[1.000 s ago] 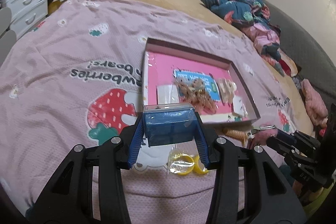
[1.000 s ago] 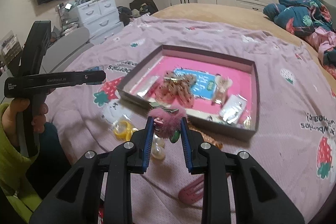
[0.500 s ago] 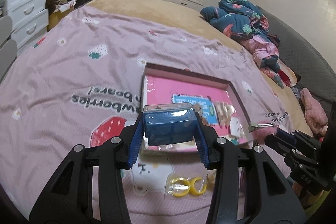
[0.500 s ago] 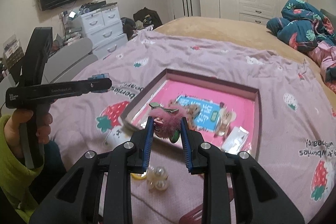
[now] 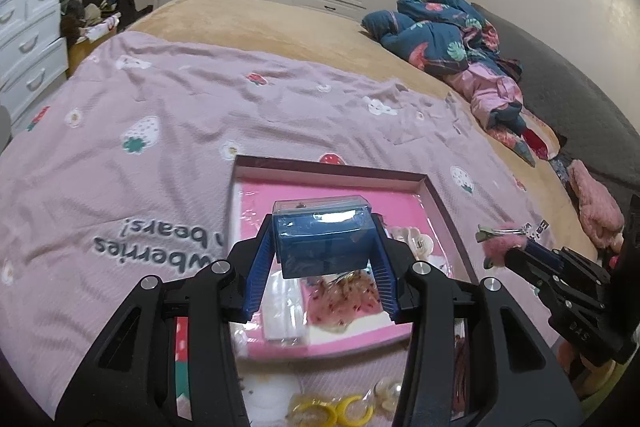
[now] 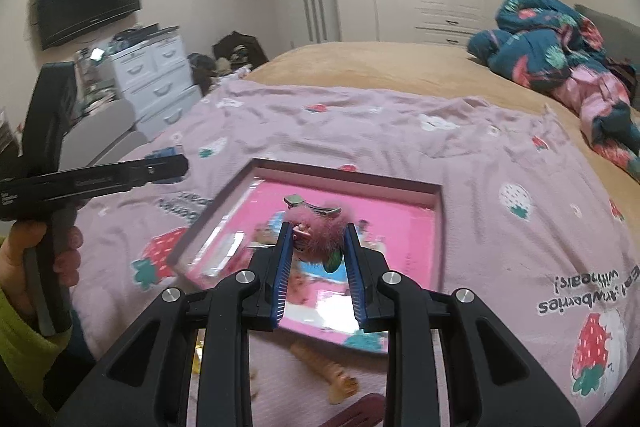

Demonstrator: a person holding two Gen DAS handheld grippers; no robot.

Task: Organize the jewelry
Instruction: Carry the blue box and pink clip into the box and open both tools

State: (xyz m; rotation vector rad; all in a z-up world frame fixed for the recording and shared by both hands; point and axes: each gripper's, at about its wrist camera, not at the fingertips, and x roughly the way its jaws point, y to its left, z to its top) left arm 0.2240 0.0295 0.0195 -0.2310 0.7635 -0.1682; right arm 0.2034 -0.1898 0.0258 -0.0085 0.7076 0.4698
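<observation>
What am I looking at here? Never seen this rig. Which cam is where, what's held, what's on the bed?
There is no robot arm. A person holds a two-finger handheld gripper in each hand, and each gripper carries a fisheye camera looking forward along its black fingers with blue pads.

The left wrist view shows the left gripper clamped on a small blue box with a clear plastic lid. The right gripper reaches in from that picture's right edge.

The right wrist view shows the right gripper clamped on a fluffy pink hair clip with a metal clasp. The left gripper's handle and the hand holding it show at its left.

Below both lies a shallow dark-rimmed tray with a pink floor, holding small packets and trinkets, on a lilac strawberry-print blanket on a bed. Yellow rings lie loose in front of the tray.
</observation>
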